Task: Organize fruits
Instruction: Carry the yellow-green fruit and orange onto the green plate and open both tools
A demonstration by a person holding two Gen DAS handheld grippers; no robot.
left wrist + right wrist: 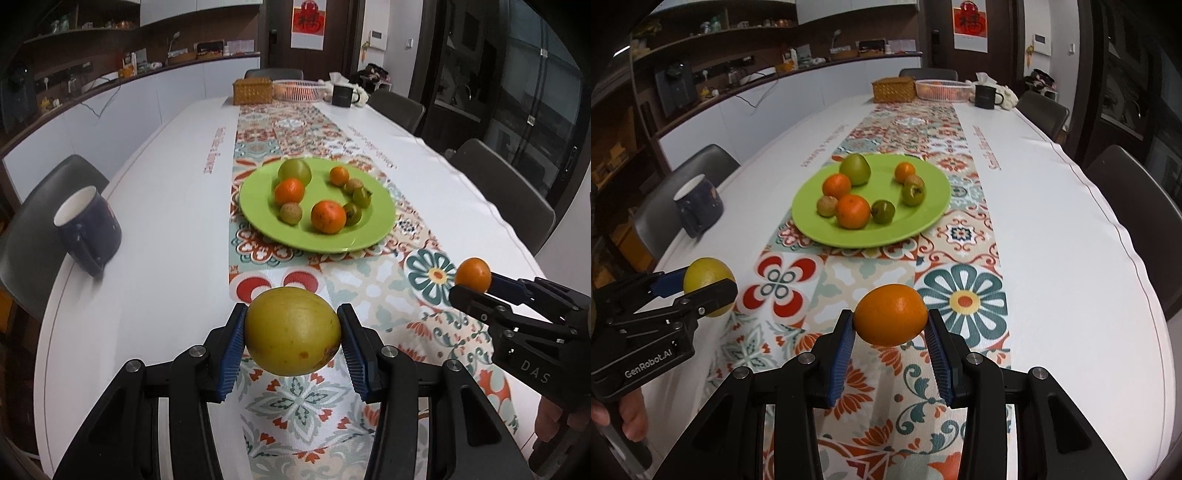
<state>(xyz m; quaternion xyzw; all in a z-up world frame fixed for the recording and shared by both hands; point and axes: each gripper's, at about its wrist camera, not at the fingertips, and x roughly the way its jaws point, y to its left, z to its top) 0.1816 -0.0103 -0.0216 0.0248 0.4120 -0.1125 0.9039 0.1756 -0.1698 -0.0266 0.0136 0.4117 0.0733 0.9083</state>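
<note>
My left gripper [292, 325] is shut on a yellow-green round fruit [292, 330] and holds it above the patterned runner, short of the green plate [258, 218]. It also shows in the right wrist view [709, 286]. My right gripper [891, 321] is shut on a small orange [891, 314], also above the runner; it shows at the right of the left wrist view [472, 275]. The green plate [923, 221] holds several fruits: a green pear-like fruit [855, 169], mandarins [852, 211] and small brownish and green fruits.
A dark blue mug [86, 230] stands at the table's left edge. At the far end stand a wicker box [252, 91], a white basket [298, 89] and a black mug [342, 95]. Dark chairs [502, 188] line both sides.
</note>
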